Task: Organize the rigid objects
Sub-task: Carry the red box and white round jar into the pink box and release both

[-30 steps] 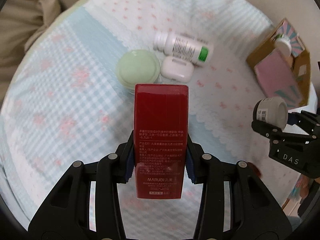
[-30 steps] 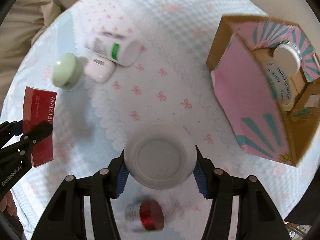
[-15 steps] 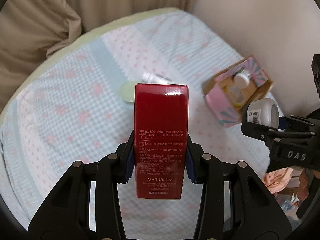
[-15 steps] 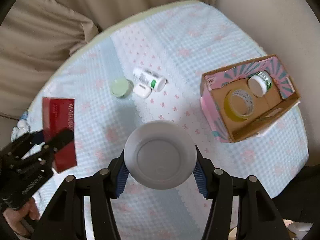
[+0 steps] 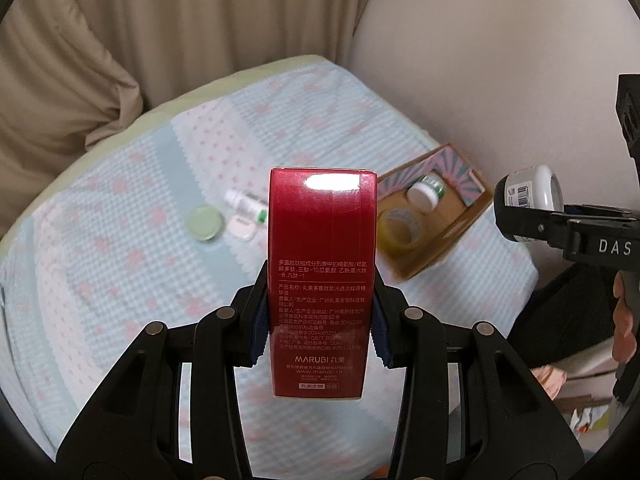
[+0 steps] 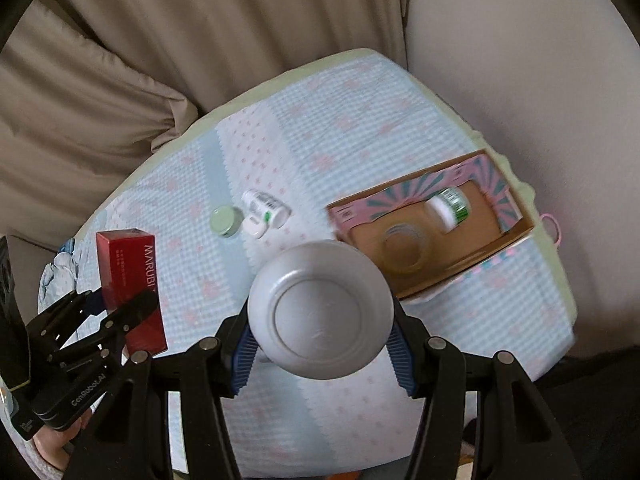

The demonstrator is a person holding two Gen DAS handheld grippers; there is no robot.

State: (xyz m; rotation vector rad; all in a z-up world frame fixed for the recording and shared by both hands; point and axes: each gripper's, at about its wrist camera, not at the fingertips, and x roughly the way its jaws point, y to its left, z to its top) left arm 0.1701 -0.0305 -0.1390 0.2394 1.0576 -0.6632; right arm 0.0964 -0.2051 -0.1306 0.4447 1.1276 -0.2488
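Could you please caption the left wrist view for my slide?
Left gripper holds a red Marubi box above the bed, cardboard box beyond.

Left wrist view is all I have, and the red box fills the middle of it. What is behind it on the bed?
Observer: Nothing is hidden. The right wrist view shows only bare cloth between the white bottle lying on its side and the cardboard box.
Operator: What is the right gripper holding? I see just a side with a barcode.
Observer: The right gripper is shut on a round white container, flat end toward its camera.
Operator: Is my red box gripped near its middle?
Observer: No. The left gripper clamps the red box near its lower end, so most of it sticks out beyond the fingers.
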